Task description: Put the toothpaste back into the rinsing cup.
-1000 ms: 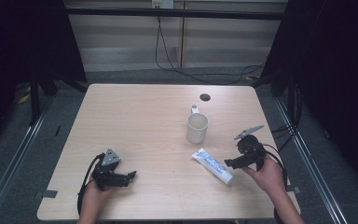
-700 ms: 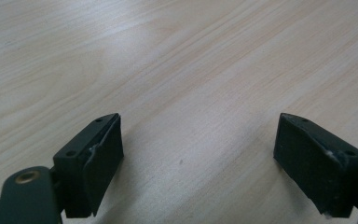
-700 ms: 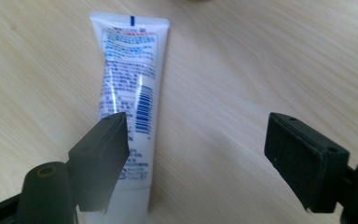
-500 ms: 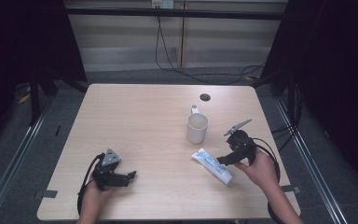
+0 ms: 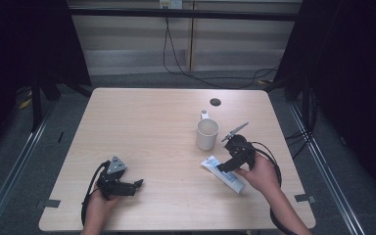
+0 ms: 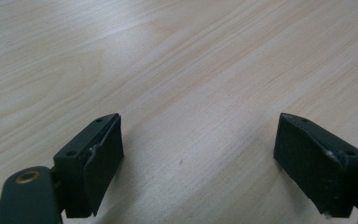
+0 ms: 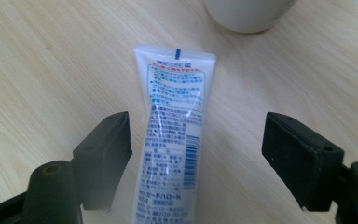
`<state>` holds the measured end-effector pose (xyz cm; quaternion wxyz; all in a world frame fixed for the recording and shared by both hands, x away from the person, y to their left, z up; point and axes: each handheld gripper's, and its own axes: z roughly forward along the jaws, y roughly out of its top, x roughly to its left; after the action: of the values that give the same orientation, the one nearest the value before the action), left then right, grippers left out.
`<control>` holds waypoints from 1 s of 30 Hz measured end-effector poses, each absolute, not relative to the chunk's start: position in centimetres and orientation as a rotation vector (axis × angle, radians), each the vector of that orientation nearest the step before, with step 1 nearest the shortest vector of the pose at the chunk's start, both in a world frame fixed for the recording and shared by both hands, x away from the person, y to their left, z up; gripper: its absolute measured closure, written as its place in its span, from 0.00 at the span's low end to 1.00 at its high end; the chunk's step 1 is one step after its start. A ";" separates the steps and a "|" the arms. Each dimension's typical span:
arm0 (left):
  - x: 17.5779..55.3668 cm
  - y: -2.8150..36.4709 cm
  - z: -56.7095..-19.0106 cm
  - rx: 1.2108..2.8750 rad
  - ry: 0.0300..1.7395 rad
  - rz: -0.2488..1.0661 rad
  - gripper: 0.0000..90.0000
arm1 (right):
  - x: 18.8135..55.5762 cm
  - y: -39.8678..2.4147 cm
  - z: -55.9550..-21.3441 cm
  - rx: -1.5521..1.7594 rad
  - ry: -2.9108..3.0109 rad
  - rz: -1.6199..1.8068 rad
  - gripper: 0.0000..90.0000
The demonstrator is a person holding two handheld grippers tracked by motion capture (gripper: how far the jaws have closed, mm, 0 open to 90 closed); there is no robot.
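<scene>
A white tube with blue print (image 7: 175,140) lies flat on the wooden table (image 5: 152,127), its crimped end toward a white mug (image 5: 207,133). My right gripper (image 7: 198,149) hangs over the tube with its jaws wide on either side of it, neither pad touching; in the high view the right gripper (image 5: 223,166) sits over the tube (image 5: 210,162) at the table's right front. The base of the mug (image 7: 247,14) shows just beyond the tube. My left gripper (image 6: 198,158) stands open over bare wood, and in the high view the left gripper (image 5: 137,185) rests near the front left.
A small black round disc (image 5: 215,102) sits on the table behind the mug. Cables trail from both grippers. Dark frames and rails flank the table on both sides.
The right hand has moved left from the table's right side, bringing its gripper over the tube. The left hand has stayed put.
</scene>
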<state>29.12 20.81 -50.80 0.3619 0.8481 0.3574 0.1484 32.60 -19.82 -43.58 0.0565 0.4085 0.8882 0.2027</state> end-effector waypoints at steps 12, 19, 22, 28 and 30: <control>29.1 20.8 -50.8 2.185 0.922 0.380 0.17 | 33.5 -17.5 -45.6 1.203 2.774 0.547 0.28; 29.1 20.8 -50.8 2.183 0.921 0.383 0.17 | 33.9 -17.1 -46.6 1.208 2.800 0.513 0.30; 29.1 20.8 -50.8 2.184 0.921 0.383 0.17 | 34.0 -17.0 -46.8 1.204 2.805 0.510 0.33; 29.1 20.8 -50.8 2.183 0.921 0.384 0.17 | 34.0 -16.8 -47.1 1.196 2.809 0.497 0.34; 29.1 20.8 -50.8 2.184 0.920 0.383 0.17 | 34.1 -16.7 -47.3 1.193 2.808 0.489 0.35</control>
<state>29.11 20.82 -50.80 0.3622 0.8479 0.3574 0.1488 34.15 -16.74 -47.28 0.0257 0.3860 0.9085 0.1582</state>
